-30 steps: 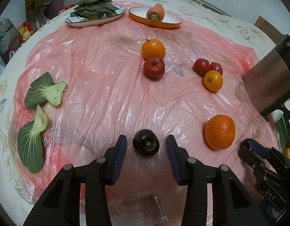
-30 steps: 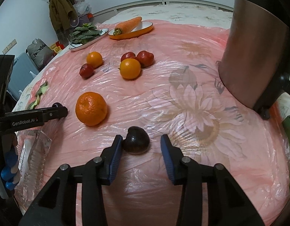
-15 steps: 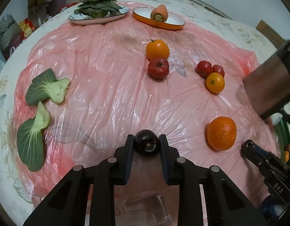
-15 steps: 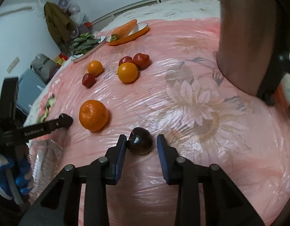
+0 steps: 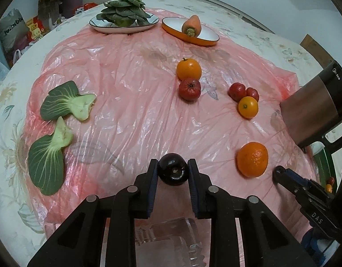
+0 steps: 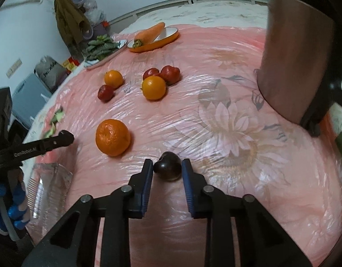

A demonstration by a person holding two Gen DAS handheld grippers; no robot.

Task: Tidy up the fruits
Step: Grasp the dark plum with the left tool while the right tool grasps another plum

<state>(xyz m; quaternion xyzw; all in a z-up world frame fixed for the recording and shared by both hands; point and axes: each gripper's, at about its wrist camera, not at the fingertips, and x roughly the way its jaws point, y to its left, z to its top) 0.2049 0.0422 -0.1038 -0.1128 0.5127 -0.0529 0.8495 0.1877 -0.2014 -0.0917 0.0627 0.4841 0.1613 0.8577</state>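
Each of the 2 grippers clenched its own dark plum: left gripper [image 5: 172, 170] gripped one [image 5: 173, 172] dead ahead at 12 o'clock on the pink sheet [image 5: 131, 102], right gripper [image 6: 167, 170] closing onto another [image 6: 168, 166], big orange [image 5: 252, 159] at 2 o'clock.

Right gripper [image 6: 167, 169] apparently clamped on dark plum [image 6: 167, 166] atop pink sheet [image 6: 215, 133]

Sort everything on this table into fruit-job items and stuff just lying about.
Job: left plum in left gripper; right plum in right gripper; big orange; two small oranges; three red fruits.
Lying about: loose bok choy leaves; plate of greens; carrot in orange dish; kettle.
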